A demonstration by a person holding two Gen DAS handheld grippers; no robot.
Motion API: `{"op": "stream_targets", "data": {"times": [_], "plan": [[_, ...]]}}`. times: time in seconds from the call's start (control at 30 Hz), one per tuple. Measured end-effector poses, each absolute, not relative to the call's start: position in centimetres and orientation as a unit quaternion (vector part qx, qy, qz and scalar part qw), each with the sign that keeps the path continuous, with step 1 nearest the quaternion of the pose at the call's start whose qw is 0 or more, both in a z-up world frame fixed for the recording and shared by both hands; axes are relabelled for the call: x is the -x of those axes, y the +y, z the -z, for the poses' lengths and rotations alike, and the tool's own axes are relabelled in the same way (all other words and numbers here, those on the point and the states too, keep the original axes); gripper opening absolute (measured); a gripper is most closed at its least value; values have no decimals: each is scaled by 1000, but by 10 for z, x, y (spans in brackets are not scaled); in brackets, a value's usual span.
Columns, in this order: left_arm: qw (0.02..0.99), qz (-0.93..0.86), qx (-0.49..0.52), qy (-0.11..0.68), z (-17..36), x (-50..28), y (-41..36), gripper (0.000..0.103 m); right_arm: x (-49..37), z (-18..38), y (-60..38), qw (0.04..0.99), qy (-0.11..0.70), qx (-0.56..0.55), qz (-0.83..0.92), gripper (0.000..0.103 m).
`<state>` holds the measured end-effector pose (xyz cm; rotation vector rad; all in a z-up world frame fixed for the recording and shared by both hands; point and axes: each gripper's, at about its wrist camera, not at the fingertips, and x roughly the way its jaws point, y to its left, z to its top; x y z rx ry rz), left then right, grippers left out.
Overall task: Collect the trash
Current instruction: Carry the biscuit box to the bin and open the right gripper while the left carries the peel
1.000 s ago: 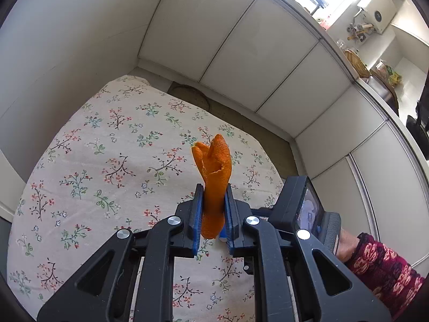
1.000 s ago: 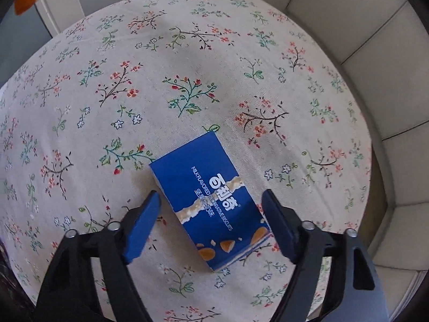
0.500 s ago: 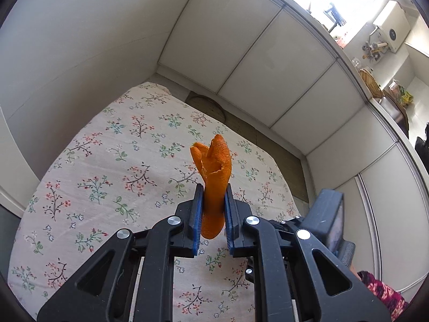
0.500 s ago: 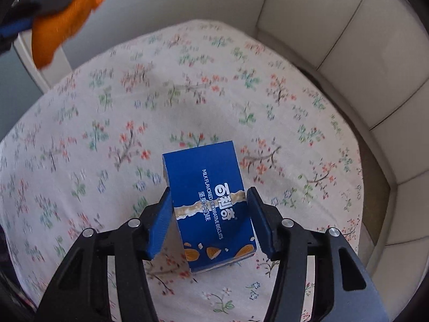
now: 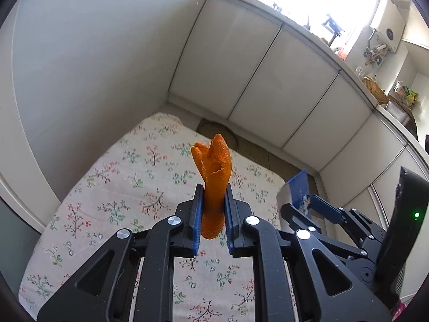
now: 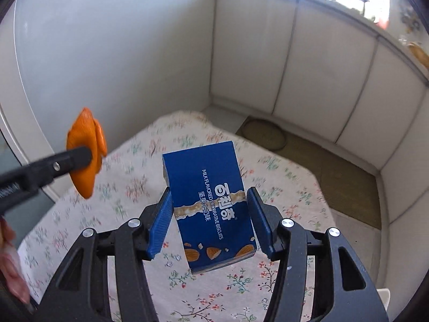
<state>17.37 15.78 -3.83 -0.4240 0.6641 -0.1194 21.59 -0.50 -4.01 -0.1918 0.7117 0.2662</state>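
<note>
My left gripper (image 5: 213, 191) is shut on a piece of orange peel (image 5: 214, 166), which sticks up between the blue pads above the floral tablecloth (image 5: 120, 187). The right wrist view shows the same peel (image 6: 84, 139) at the left, pinched in that gripper (image 6: 80, 157). My right gripper (image 6: 209, 191) is shut on a blue biscuit box (image 6: 209, 196), its pads pressing both long sides, and the box hangs clear above the tablecloth (image 6: 284, 185). In the left wrist view the box (image 5: 299, 187) and the right gripper (image 5: 308, 205) appear at the right.
White cabinet doors (image 5: 252, 80) and a pale wall (image 5: 93, 67) close in the table's far sides. A round mat (image 6: 264, 134) lies on the floor strip beyond the table. A person's hand (image 6: 10, 263) shows at the lower left of the right wrist view.
My right gripper closed on the blue box and lifted it off the table, tilting up toward the cabinets. My left gripper rose a little and tilted up, keeping hold of the peel.
</note>
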Motion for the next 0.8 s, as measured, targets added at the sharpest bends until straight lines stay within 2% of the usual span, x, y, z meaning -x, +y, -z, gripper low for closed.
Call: {"op": "stream_targets", "data": {"times": [0.5, 0.8], "plan": [[963, 56, 136, 227, -14, -121, 109, 14, -143, -12, -47, 966, 256, 41, -18, 55], [965, 92, 122, 211, -25, -92, 62, 14, -106, -40, -100, 975, 217, 5, 37, 55]]}}
